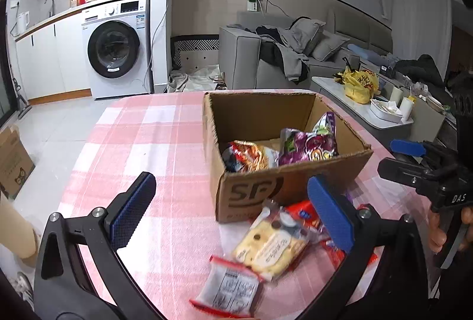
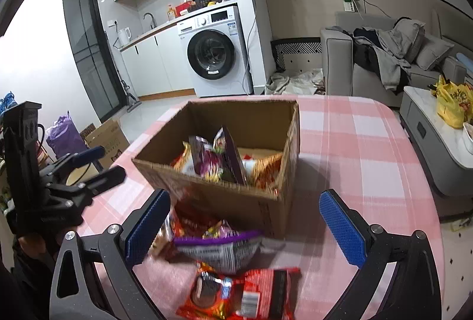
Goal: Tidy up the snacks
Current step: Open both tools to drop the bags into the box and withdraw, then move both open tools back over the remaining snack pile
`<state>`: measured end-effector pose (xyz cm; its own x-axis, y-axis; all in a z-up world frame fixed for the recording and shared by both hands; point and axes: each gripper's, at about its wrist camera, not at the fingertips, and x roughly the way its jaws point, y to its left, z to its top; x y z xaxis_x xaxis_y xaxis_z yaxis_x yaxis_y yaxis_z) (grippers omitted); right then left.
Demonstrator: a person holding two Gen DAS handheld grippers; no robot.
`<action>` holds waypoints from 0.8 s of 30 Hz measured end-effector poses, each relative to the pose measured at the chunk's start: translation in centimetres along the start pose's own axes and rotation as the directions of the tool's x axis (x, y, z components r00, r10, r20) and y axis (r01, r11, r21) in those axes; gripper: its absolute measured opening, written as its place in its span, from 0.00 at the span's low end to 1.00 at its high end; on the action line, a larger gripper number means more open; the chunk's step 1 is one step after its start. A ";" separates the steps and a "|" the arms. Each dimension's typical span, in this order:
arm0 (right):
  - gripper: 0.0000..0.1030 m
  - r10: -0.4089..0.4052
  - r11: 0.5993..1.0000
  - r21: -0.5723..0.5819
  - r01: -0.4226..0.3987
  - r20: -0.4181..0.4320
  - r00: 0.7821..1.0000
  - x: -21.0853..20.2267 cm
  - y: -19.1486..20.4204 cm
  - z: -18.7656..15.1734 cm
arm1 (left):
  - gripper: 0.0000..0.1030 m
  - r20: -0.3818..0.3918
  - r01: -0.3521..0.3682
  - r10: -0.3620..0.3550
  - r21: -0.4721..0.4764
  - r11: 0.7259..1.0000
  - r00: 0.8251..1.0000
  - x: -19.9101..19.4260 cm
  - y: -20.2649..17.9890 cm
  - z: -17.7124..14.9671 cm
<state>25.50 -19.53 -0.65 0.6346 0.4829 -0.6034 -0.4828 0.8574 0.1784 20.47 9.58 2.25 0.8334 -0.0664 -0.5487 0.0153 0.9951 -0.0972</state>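
Both grippers, left [image 1: 230, 215] and right [image 2: 244, 227], gape wide and empty; we see loose snack packets [image 1: 270, 244] beside the open brown cardboard box [image 1: 295, 182], awaiting boxing.

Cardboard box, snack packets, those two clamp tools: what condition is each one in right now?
Cardboard box: open-topped, upright, partly filled.
Purple packet: inside box, leaning.
Yellow packet: lying on tablecloth, outside box.
Red packet: lying on tablecloth, outside box.
Left gripper: open, holding nothing.
Right gripper: open, holding nothing.
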 end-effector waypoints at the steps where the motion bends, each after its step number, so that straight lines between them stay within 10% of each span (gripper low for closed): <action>1: 1.00 -0.004 1.000 -0.003 0.004 -0.009 1.000 -0.1 0.0 -0.4 | 0.99 -0.002 -0.003 0.003 0.002 1.000 1.000 -0.5 0.2 -0.4; 24: 1.00 -0.100 0.995 -0.014 0.099 -0.104 0.990 -1.5 -1.6 -5.4 | 0.99 -0.072 -0.022 0.026 0.055 0.998 0.997 -2.6 0.4 -4.8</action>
<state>22.12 -22.60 -4.25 0.6135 0.3740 -0.6955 -0.4261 0.8983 0.1071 15.67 9.77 -0.38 0.7918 -0.0457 -0.6091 0.0276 0.9989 -0.0390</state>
